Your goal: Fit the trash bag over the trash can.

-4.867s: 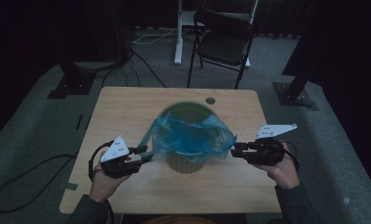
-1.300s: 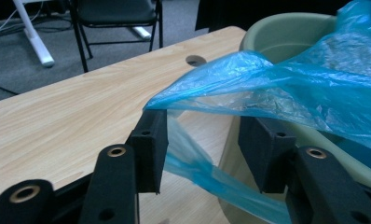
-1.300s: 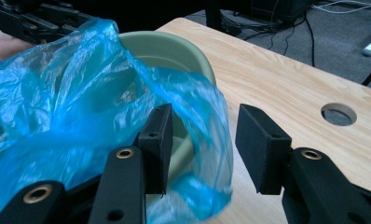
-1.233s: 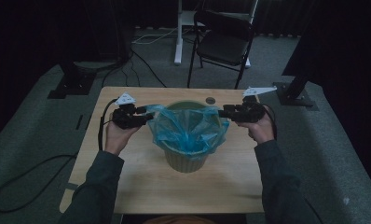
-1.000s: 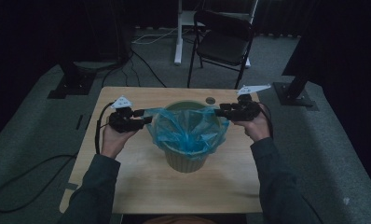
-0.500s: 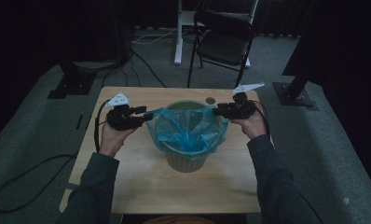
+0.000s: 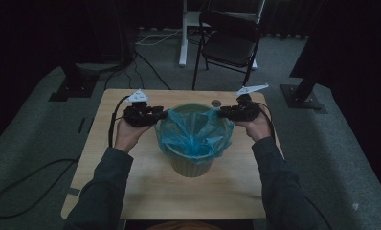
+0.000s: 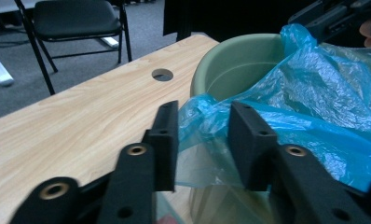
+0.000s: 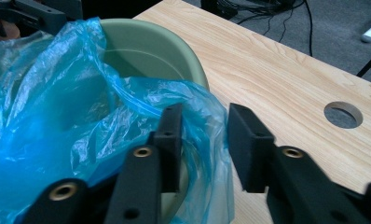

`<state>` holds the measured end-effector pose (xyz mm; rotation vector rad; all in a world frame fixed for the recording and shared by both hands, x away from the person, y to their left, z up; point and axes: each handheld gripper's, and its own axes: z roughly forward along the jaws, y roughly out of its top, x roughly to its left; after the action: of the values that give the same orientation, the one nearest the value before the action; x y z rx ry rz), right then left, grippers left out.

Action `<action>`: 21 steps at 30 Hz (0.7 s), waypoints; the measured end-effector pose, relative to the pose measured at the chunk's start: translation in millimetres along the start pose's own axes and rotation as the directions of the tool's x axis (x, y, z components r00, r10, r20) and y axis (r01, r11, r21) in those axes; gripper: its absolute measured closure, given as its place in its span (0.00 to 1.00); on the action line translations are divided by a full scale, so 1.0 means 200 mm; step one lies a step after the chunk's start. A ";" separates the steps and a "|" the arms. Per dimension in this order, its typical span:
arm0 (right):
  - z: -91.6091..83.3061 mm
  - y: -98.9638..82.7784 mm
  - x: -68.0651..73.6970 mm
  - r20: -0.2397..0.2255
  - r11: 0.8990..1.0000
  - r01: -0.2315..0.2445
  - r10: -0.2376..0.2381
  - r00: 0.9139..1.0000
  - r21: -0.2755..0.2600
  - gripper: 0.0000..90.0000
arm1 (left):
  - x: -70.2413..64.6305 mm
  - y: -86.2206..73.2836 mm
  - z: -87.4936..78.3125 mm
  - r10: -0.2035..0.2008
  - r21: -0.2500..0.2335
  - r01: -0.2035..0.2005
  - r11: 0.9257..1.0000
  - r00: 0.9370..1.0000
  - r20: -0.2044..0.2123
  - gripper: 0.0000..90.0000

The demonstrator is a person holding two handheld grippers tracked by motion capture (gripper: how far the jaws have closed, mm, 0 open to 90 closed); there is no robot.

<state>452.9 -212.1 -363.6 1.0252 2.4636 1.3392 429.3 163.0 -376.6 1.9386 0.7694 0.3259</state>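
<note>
High view has both grippers, left point(image 7: 163, 115) and right point(image 7: 222, 113), half-open and just closing on the blue bag's point(image 7: 193, 134) rim between their jaws, bin point(image 7: 191, 165) underneath.

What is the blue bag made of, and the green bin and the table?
The blue bag looks like thin plastic film: see-through, crinkled, shiny. The green bin seems moulded plastic, smooth and matte, though that is less sure. The table shows pale wood grain, maybe a laminate.
</note>
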 end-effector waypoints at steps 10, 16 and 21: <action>0.01 0.01 -0.01 -0.019 1.000 -0.019 0.019 1.000 -0.005 0.88 | -0.02 0.05 0.04 0.021 -0.004 -0.021 1.000 0.999 -0.039 0.98; 0.01 0.02 -0.02 -0.016 0.999 -0.034 0.034 0.999 -0.012 0.89 | 0.02 0.05 0.06 -0.006 -0.007 0.005 1.000 0.997 -0.073 1.00; -0.03 0.02 -0.03 -0.024 0.998 -0.042 0.041 0.999 -0.049 0.91 | 0.04 0.05 0.08 -0.014 -0.013 0.013 1.000 0.996 -0.085 1.00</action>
<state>456.7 -217.8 -357.5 1.0606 2.4255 1.4244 447.5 154.7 -375.8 1.9166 0.8340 0.4066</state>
